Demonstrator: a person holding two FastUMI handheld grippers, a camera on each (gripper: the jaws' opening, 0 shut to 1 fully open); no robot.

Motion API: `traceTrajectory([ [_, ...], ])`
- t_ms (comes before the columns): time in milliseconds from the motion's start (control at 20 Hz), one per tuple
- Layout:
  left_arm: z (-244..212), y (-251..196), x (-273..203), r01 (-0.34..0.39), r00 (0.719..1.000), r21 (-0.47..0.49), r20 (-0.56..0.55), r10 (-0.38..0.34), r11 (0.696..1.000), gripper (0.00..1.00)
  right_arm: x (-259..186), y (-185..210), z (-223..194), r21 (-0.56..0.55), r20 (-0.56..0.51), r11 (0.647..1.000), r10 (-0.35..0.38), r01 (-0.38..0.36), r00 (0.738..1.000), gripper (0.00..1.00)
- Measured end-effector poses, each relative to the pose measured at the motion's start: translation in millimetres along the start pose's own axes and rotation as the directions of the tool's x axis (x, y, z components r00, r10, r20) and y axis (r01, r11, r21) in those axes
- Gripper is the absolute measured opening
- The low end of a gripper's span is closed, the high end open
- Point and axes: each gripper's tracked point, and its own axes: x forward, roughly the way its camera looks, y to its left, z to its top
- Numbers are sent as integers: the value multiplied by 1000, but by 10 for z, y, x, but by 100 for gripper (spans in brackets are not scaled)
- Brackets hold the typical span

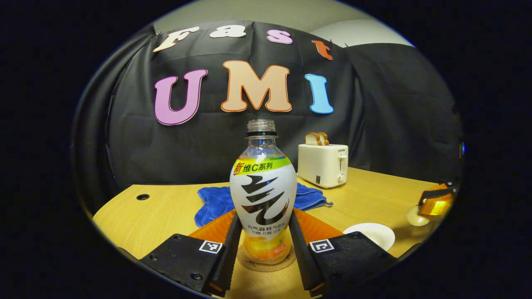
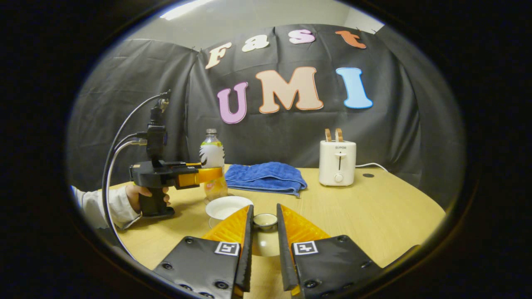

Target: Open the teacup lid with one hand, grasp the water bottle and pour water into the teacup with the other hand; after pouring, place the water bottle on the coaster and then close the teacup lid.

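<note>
An uncapped water bottle stands upright on a round cork coaster. My left gripper has a finger pressed on each side of its lower body. In the right gripper view that same bottle and the left gripper appear at the left, held by a hand. My right gripper is shut on the knob of the white teacup lid, holding it off the table. The open white teacup sits just behind it, near the bottle. In the left gripper view the teacup is at the right, with the lid held beyond it.
A blue towel lies crumpled at the back of the wooden table. A white toaster with bread slices stands to its right, its cord trailing behind. A person's hand and white sleeve reach in from the left.
</note>
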Motion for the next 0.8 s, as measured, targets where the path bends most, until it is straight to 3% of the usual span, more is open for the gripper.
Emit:
traceTrajectory([
  [550,-93,-6,-43,-10,1000,-18,-24,10,1000,69,48,92,46,7,7,1000,22,-22,1000,32],
  [800,-111,10,-131,-21,999,-22,-33,21,1000,83,125,254,148,11,26,998,55,-55,998,32],
])
